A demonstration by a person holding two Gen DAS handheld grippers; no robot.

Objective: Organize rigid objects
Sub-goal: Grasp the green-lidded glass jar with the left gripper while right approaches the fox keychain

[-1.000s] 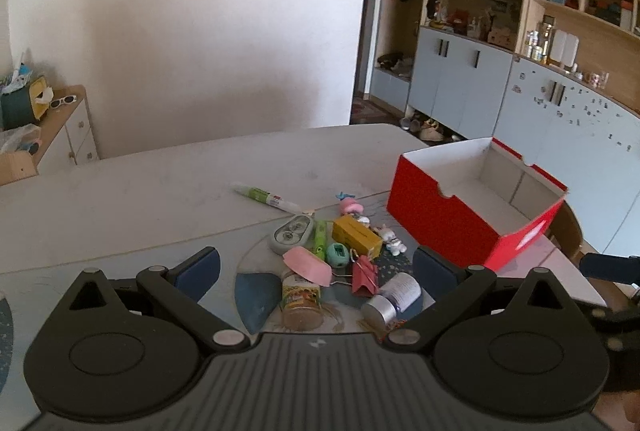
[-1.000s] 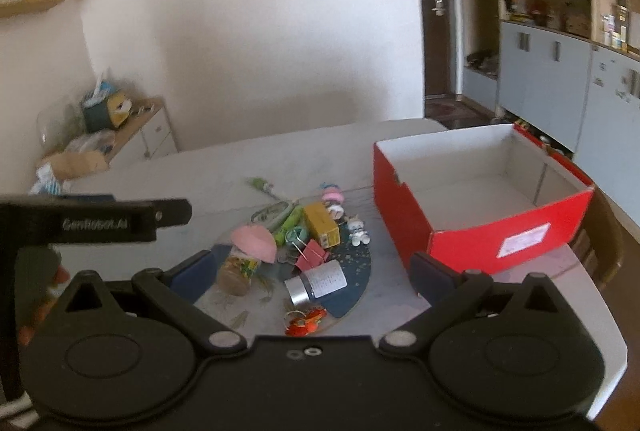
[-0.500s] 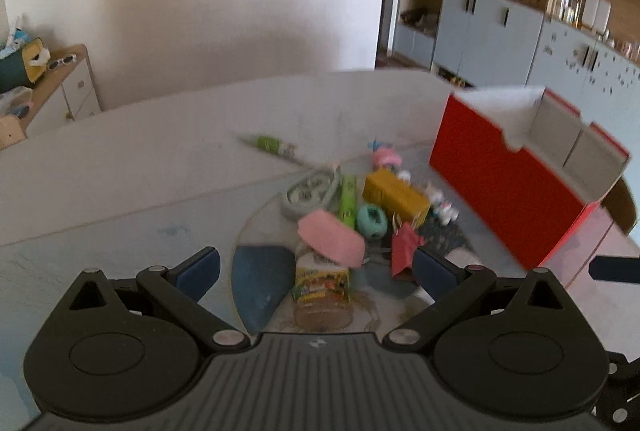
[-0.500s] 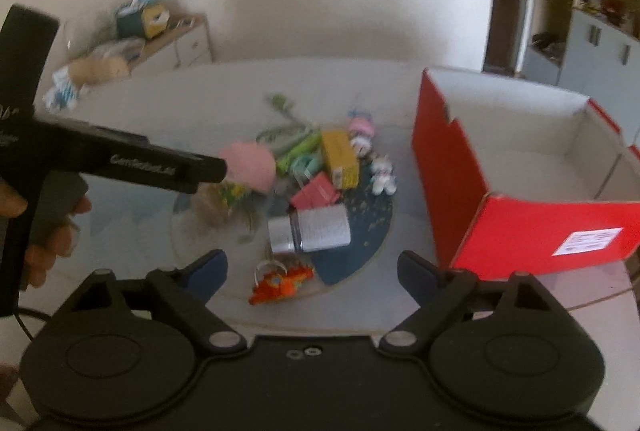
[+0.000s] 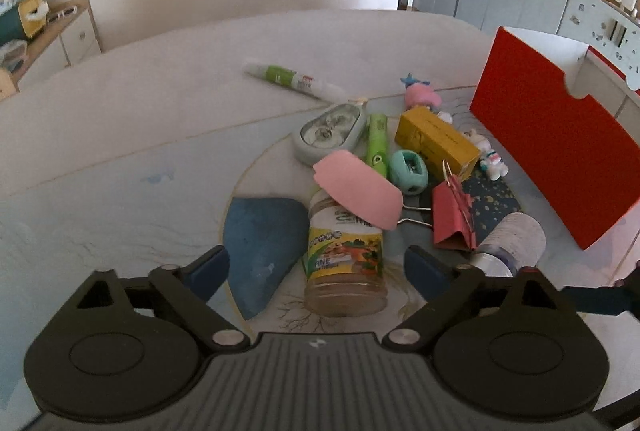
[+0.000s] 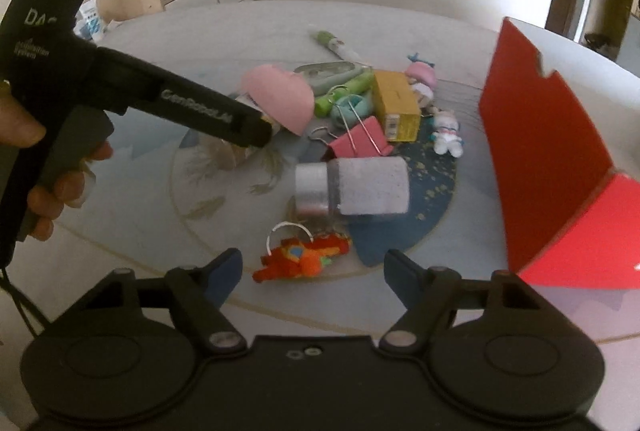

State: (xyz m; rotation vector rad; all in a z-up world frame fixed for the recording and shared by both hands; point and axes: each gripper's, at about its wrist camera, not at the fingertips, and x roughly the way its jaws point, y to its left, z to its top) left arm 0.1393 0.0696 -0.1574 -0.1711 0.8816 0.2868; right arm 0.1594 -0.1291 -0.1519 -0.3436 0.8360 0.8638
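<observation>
Clutter covers the counter (image 5: 120, 103); nothing looks sorted into the red box (image 5: 552, 151) yet, so nearly all the work is left. Left gripper (image 5: 316, 269) has its jaws spread, just been narrowing slightly, with the jar (image 5: 344, 263) between them, unpinched. Right gripper (image 6: 314, 271) jaws, also closing a little, stand apart around the orange toy (image 6: 304, 257), the bottle (image 6: 356, 187) just beyond.

pale table (image 5: 120, 119) carries a heap of small things; white-green tube (image 5: 294, 81) at eleven o'clock; red box (image 5: 556, 151) at three.
</observation>
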